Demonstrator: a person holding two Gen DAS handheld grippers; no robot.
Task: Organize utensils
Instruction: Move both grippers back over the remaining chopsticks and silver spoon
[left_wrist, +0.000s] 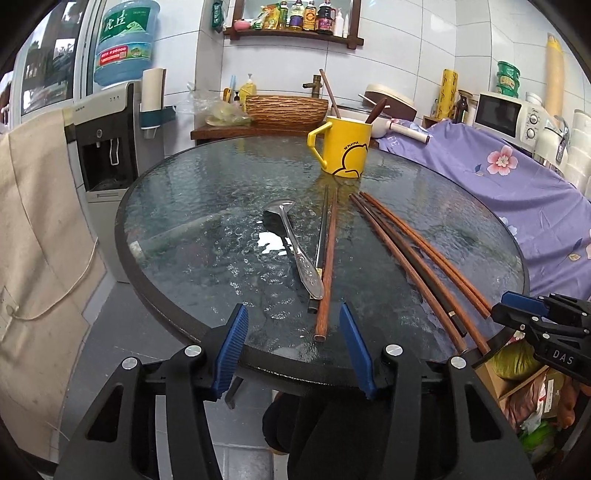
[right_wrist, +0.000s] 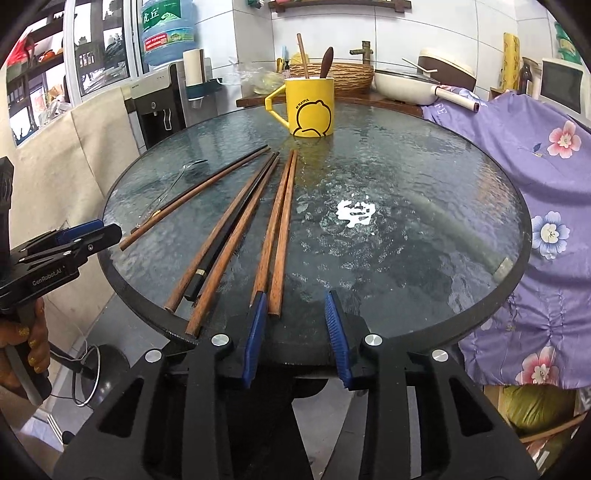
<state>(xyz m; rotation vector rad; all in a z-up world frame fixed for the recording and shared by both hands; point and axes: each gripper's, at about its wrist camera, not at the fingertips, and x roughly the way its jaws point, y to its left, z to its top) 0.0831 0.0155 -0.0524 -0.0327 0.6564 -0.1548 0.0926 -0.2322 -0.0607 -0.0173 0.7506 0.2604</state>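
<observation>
A yellow mug (left_wrist: 345, 147) (right_wrist: 312, 107) stands at the far side of the round glass table (left_wrist: 122, 229) (right_wrist: 406, 177), with a wooden spoon and a stick in it. A metal spoon (left_wrist: 295, 247) lies beside a black and a brown chopstick (left_wrist: 327, 258). Their near ends lie between the fingers of my left gripper (left_wrist: 291, 310), which is open and touches nothing. Several more chopsticks (left_wrist: 417, 258) (right_wrist: 229, 236) fan out to the right. My right gripper (right_wrist: 295, 295) is open around the near end of a brown pair (right_wrist: 279, 229), at the table's edge.
A purple floral cloth (left_wrist: 517, 192) (right_wrist: 535, 177) covers furniture to the right of the table. A water dispenser (left_wrist: 107, 147) and a beige cloth (left_wrist: 37, 221) stand at the left. A wicker basket (left_wrist: 286, 109) and a pot sit behind the mug. A hand (right_wrist: 22, 343) holds the left gripper's handle.
</observation>
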